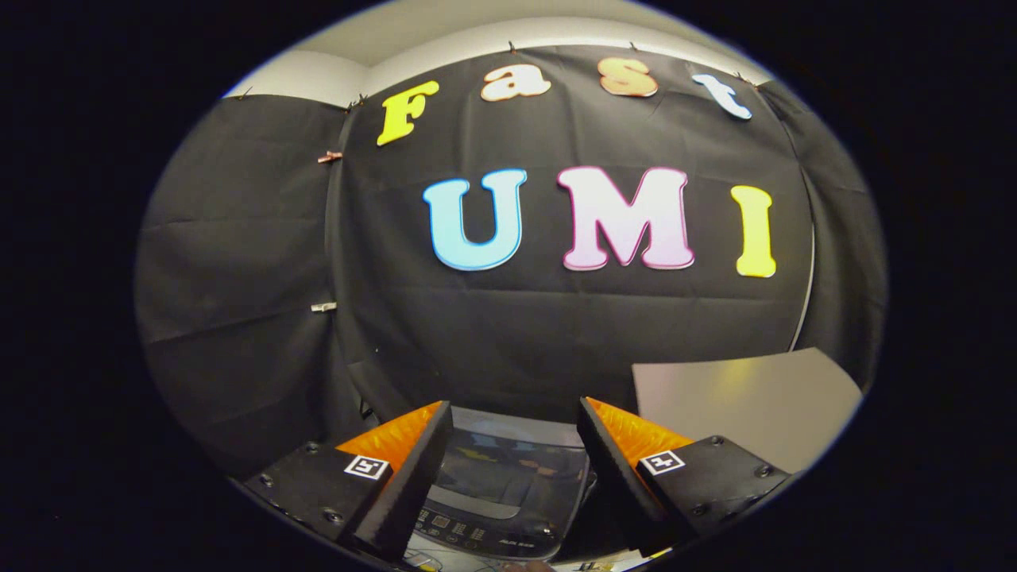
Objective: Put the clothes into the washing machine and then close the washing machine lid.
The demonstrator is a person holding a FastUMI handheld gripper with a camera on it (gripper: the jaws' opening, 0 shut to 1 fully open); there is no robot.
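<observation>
Below, the washing machine [508, 485] sits between the parted claw [515, 413] fingers.

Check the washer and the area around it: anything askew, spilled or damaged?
Nothing stands out. The washer sits square between the open fingers of the gripper, lid down and glossy, control panel intact. The grey table beside it is bare. The fingers hold nothing.

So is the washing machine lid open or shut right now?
Shut, it seems: the washing machine lid lies flat, its glossy top reflecting the booth above the control panel. The gripper is open, with nothing between its fingers.
</observation>
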